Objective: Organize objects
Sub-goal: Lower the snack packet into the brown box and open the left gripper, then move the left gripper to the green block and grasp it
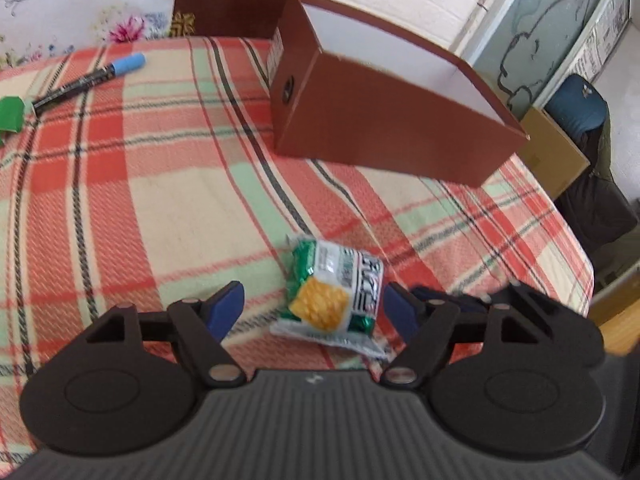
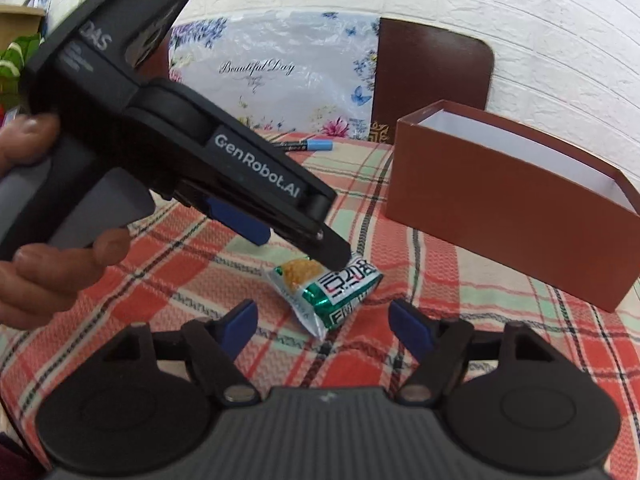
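**Both grippers open around a snack packet on the plaid cloth**

Pose. The left gripper (image 1: 314,306) is seen angled downward over the plaid tablecloth (image 1: 160,184). Its blue pads (image 1: 226,308) stand well apart, and nothing is pressed between them. The snack packet (image 1: 334,300) lies on the cloth in the gap, closer to the right-hand pad; whether that pad touches the wrapper cannot be told. The right gripper (image 2: 324,326) is likewise tilted down, its jaws apart and empty, with the packet lying just ahead of the gap.

Right wrist view only. The left gripper is seen from the side, held by a hand (image 2: 44,216) whose fingers are wrapped about the grey handle. Its black fingertip overlaps the upper edge of the packet; contact cannot be confirmed. A floral plastic sheet (image 2: 272,76) and a dark brown chair back (image 2: 432,76) are recorded behind the table, against a white brick wall.

Left wrist view only. A green object (image 1: 12,114) is noted at the far left edge of the cloth, touching the near end of the blue-capped marker (image 1: 92,78). A cardboard carton (image 1: 556,152) is seen beyond the table's right edge.

Both views. The open brown box (image 1: 384,120), white inside, stands on the cloth beyond the packet, well apart from it. No contents are visible in it.
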